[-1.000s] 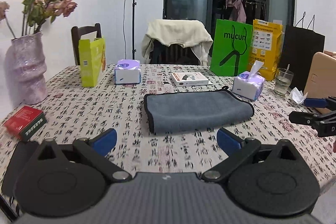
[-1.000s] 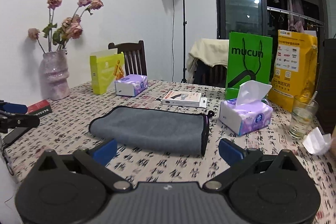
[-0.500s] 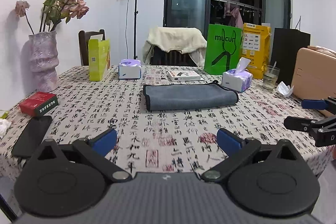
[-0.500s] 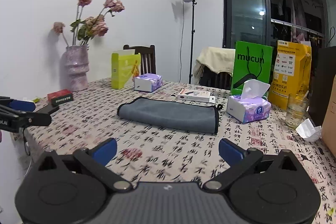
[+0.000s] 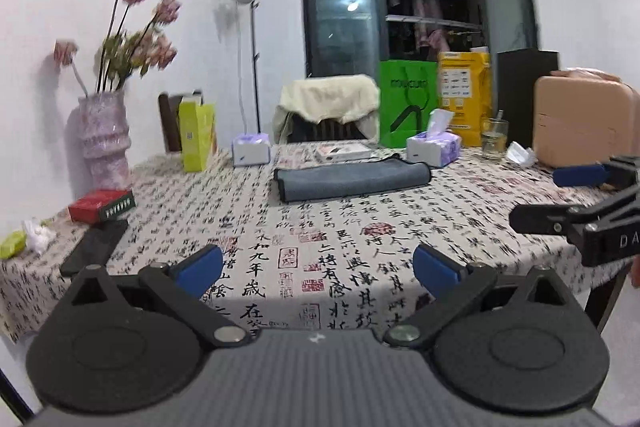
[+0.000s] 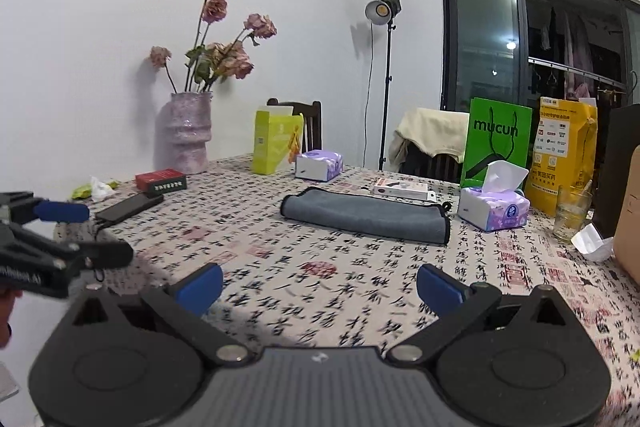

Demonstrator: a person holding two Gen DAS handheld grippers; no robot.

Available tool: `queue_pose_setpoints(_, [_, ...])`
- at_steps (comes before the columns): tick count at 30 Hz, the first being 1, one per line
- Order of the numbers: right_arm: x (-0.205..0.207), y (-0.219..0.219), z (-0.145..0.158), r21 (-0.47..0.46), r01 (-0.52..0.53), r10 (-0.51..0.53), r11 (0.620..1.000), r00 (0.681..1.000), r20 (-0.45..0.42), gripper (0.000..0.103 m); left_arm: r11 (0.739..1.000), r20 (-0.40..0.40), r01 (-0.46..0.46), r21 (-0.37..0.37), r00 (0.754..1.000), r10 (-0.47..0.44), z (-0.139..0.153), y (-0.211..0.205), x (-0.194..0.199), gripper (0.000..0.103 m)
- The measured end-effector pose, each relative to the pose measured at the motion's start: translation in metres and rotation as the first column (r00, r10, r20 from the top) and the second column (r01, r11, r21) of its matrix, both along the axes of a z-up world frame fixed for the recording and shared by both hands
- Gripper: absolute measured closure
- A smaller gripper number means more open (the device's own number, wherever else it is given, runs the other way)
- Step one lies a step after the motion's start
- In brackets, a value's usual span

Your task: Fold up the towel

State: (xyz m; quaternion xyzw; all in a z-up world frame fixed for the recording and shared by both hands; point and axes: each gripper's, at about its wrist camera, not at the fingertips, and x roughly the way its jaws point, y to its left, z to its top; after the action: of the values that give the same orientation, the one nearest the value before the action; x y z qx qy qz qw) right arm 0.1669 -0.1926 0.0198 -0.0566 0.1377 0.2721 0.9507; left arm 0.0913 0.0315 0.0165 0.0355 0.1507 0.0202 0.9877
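A grey towel (image 5: 352, 179) with dark edging lies folded into a long flat strip on the patterned tablecloth, far from both grippers; it also shows in the right wrist view (image 6: 366, 214). My left gripper (image 5: 318, 269) is open and empty, held near the table's front edge. My right gripper (image 6: 319, 287) is open and empty, also back over the near part of the table. The right gripper shows at the right edge of the left wrist view (image 5: 580, 199). The left gripper shows at the left edge of the right wrist view (image 6: 60, 231).
Around the towel stand two tissue packs (image 5: 434, 148) (image 5: 251, 149), a small flat box (image 5: 342, 151), a glass (image 5: 494, 143), green (image 5: 406, 109) and yellow bags, a vase (image 5: 105, 141), a red box (image 5: 102, 205) and a black phone (image 5: 94, 247). A pink case (image 5: 582, 119) stands right.
Both grippers have drawn back and away from the towel, which looks smaller and farther now. The towel itself has not moved. Both stay open.
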Motion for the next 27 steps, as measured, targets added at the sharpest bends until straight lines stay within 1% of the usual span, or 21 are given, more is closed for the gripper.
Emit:
queue_pose_setpoints(2, [-0.014,0.000,-0.001,0.002,0.000,0.000,1.000,1.000,0.012,0.000,1.000,0.010,-0.001,0.003,1.000,0.001,0.000,-0.001,-0.011,0.000])
queue_pose_setpoints(5, [-0.036,-0.002,-0.003,0.006,0.005,-0.005,1.000,1.000,0.029,0.000,0.999,0.007,0.004,-0.034,1.000,-0.004,0.001,0.001,-0.027,0.000])
queue_pose_setpoints(8, [-0.055,-0.005,-0.003,0.026,0.008,-0.009,1.000,0.999,0.048,0.000,0.998,0.011,-0.014,-0.056,1.000,0.015,0.000,0.001,-0.042,0.000])
queue_pose_setpoints(11, [-0.072,-0.011,-0.004,0.063,-0.002,-0.001,0.998,0.999,0.047,0.000,0.999,0.011,-0.008,-0.050,1.000,0.009,0.000,-0.001,-0.054,0.000])
queue_pose_setpoints(14, [-0.083,-0.013,-0.004,0.064,0.009,-0.013,0.998,0.998,0.058,0.000,0.999,0.016,-0.002,-0.052,1.000,0.003,0.000,-0.004,-0.065,0.000])
queue_pose_setpoints(16, [-0.090,-0.016,-0.004,0.089,0.026,-0.030,0.996,0.998,0.049,0.000,0.998,0.012,0.003,-0.066,1.000,-0.003,-0.002,-0.004,-0.071,0.000])
queue_pose_setpoints(19, [-0.099,-0.021,-0.006,0.113,0.020,-0.025,0.993,0.999,0.040,0.000,0.997,0.006,0.003,-0.079,1.000,-0.002,-0.007,-0.006,-0.078,0.000])
queue_pose_setpoints(22, [-0.107,-0.024,-0.011,0.108,0.035,-0.038,0.994,0.999,0.028,0.000,0.997,-0.010,0.012,-0.077,1.000,-0.012,-0.011,-0.008,-0.083,0.000])
queue_pose_setpoints(27, [-0.121,-0.027,-0.017,0.111,0.043,-0.044,0.993,0.999,0.008,0.000,0.997,-0.006,-0.001,-0.082,1.000,0.000,-0.010,-0.009,-0.091,0.000])
